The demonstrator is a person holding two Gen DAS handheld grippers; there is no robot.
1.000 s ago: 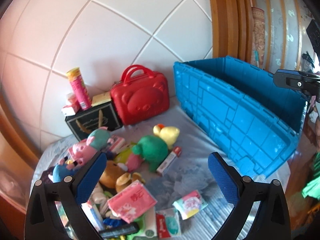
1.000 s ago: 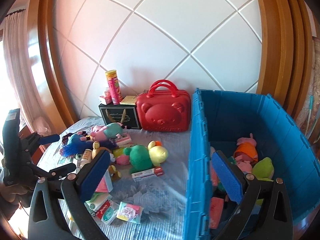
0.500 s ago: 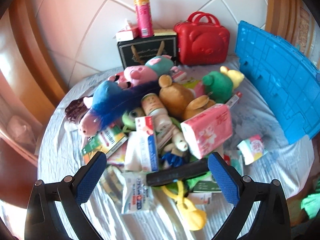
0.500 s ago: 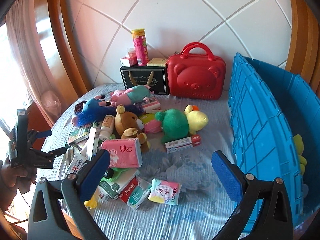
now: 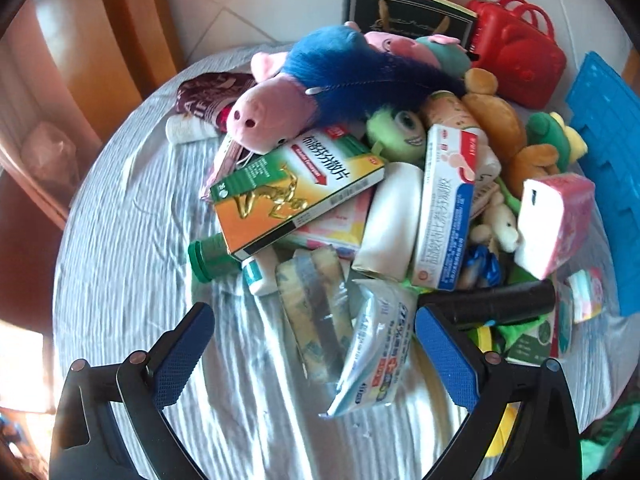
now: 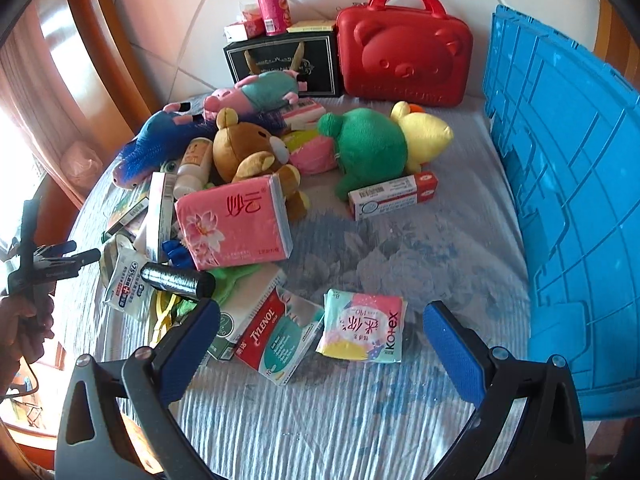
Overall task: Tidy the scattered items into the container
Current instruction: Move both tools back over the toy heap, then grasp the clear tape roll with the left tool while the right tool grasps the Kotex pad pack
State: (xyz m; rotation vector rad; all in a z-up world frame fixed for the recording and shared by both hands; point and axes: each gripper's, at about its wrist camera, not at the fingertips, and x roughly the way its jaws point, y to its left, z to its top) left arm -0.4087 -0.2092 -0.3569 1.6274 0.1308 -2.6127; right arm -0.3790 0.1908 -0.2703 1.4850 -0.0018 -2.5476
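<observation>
While both claws are hanging wide and empty over the cluttered tablecloth, nothing is being carried yet. The left gripper is hovering above a clear packet of tape rolls and a white wipes sachet at the near edge of the pile; the right gripper is poised over the Kotex pad pack, just beside the Tylenol box. The blue crate is standing at the table's right side. A clean grab likely means lowering squarely, straddling one flat pack only, and pinching its edges rather than snagging the neighbours.
</observation>
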